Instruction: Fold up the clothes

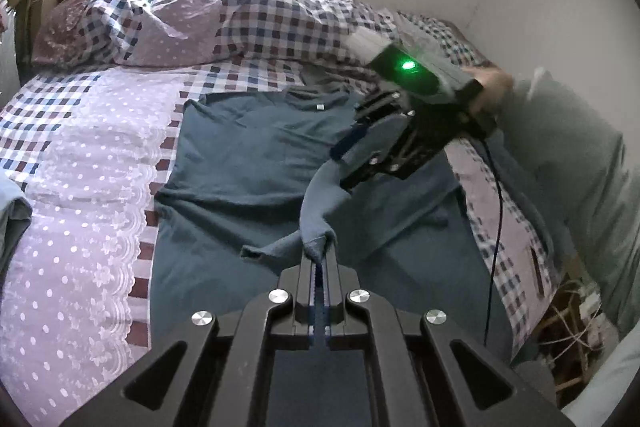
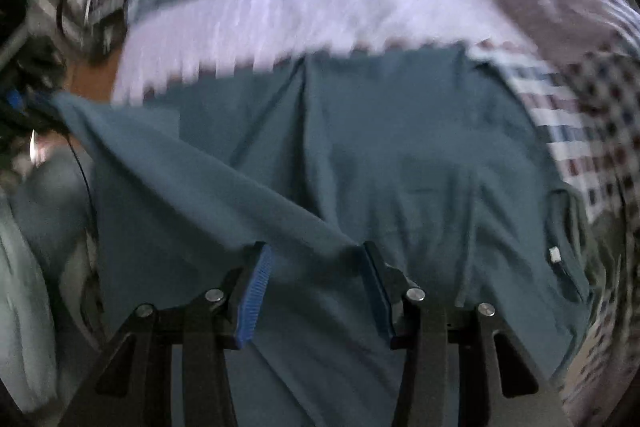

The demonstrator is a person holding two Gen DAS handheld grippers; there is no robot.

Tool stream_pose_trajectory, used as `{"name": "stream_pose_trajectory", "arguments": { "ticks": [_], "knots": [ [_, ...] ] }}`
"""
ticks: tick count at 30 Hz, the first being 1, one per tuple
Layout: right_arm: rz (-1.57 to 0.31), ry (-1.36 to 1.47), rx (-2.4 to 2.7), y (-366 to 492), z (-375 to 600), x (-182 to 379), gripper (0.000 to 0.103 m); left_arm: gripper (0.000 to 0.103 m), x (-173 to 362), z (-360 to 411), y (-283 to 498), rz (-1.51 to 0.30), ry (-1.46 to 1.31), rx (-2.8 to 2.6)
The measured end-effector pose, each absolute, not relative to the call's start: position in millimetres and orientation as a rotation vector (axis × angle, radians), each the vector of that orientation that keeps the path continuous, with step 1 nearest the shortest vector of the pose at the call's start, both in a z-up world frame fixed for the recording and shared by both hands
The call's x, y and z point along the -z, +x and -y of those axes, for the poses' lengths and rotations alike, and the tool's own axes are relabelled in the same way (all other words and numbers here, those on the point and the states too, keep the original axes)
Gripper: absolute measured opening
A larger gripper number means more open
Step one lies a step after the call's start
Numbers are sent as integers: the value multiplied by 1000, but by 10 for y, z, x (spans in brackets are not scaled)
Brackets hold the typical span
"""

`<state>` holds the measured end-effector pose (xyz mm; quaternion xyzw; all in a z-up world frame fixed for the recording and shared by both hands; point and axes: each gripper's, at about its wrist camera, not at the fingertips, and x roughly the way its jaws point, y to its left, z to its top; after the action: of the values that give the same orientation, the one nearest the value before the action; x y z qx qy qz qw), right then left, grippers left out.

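A dark teal T-shirt [image 1: 256, 163] lies spread on the bed, collar with a white tag [image 1: 319, 107] at the far end. My left gripper [image 1: 319, 259] is shut on a raised fold of the shirt's edge. My right gripper [image 1: 352, 155] hovers above the shirt's right side, with the lifted cloth hanging at its fingers. In the right wrist view the right gripper [image 2: 316, 259] is open, its blue pads [image 2: 256, 291] apart, with the shirt [image 2: 360, 147] lying below and between them. That view is blurred.
The bed has a lilac dotted lace cover [image 1: 80, 187] on the left and a checked quilt [image 1: 260, 15] heaped at the back. A grey-green pillow [image 1: 580, 187] lies at the right. A black cable [image 1: 496, 227] hangs by the bed's right edge, above tangled cords [image 1: 568, 327].
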<state>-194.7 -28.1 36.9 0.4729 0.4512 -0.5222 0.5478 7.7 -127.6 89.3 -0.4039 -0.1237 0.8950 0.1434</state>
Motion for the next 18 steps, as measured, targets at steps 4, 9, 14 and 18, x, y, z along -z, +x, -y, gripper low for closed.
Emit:
{"name": "stream_pose_trajectory", "arguments": {
  "ticks": [4, 9, 14, 18],
  "knots": [
    [-1292, 1057, 1182, -1845, 435, -228, 49, 1, -815, 1294, 89, 342, -1174, -2573],
    [-1381, 943, 1132, -1667, 551, -240, 47, 1, -777, 1356, 128, 364, -1154, -2580],
    [-1394, 904, 1180, -1641, 520, -172, 1, 1, -756, 1496, 103, 398, -1171, -2605],
    [-1310, 888, 1312, -1791, 414, -327, 0, 1, -762, 1694, -88, 483, -1197, -2635]
  ]
}}
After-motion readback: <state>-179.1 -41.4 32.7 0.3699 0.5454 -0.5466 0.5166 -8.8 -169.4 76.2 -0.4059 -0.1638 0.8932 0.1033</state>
